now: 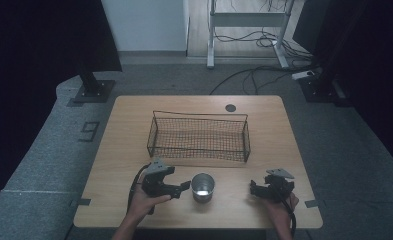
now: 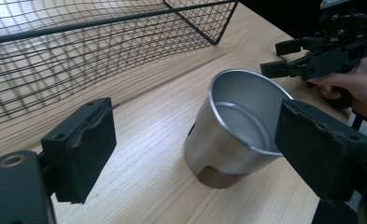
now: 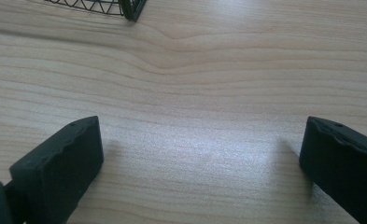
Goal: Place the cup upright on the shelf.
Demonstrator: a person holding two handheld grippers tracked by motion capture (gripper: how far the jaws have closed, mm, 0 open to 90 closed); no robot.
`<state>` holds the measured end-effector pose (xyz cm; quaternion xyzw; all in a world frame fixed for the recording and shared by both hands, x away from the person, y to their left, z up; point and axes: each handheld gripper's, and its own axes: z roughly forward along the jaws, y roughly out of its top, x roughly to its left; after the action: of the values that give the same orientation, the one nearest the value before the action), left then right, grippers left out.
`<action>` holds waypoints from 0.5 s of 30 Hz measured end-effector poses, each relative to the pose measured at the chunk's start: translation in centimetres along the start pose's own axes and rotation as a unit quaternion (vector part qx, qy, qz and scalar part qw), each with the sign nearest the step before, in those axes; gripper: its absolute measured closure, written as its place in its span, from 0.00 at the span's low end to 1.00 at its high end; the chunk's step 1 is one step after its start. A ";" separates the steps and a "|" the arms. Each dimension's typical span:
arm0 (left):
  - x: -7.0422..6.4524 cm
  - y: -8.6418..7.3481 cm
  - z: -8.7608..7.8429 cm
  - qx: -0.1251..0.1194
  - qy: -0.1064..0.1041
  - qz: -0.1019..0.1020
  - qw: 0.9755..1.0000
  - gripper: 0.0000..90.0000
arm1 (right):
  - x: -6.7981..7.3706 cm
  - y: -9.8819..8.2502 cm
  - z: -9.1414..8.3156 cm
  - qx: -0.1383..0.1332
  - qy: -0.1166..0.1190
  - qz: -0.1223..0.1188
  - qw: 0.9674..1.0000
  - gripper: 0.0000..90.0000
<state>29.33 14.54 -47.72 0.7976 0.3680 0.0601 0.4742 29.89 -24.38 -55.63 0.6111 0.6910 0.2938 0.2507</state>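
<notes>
I am bringing my left gripper [image 1: 186,186] up to the metal cup [image 1: 203,186], which is standing upright on the table [image 1: 264,150] near my edge, in front of the wire basket [image 1: 199,136] and between my two hands. In the left gripper view the jaws are standing apart with nothing pressed between them: one pad is sitting well off to the side over bare wood, the other is overlapping the cup's rim [image 2: 246,79] on the near side, though I cannot tell whether it is touching the metal. To grip it well, I judge that I am needing to slide in level until the wall of the cup lies squarely between the pads, one pad inside the rim and one outside (a thin, shiny wall like this is likely to slip or tip if I pinch it at a corner), and then to close gently. My left hand [image 1: 146,197] is lying low on the table with the gripper pointing sideways toward the cup, nearly level. My right gripper [image 1: 254,189] is resting near the table's right side, well apart from the cup, its jaws standing wide over empty wood in the right gripper view, and my right hand [image 1: 279,205] is holding it low and angled inward.
</notes>
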 end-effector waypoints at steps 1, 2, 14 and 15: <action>0.0 0.0 0.0 0.000 0.000 0.000 1.000 0.14 | 0.0 0.0 0.0 0.000 0.000 0.000 1.000 0.00; -0.1 0.0 0.1 0.001 -0.001 0.002 1.000 0.14 | 0.0 0.0 0.0 0.000 0.000 0.000 1.000 0.00; -1.5 0.4 1.9 0.020 0.001 0.016 1.000 0.08 | 0.0 0.0 0.0 0.000 -0.001 0.002 1.000 0.00; -1.7 0.4 2.1 0.023 -0.001 0.019 1.000 0.08 | 0.0 -0.1 -0.1 0.000 -0.001 0.002 1.000 0.00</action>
<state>29.23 11.86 -48.09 0.8152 0.3535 0.0600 0.4549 29.82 -24.40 -55.63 0.6126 0.6895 0.2935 0.2512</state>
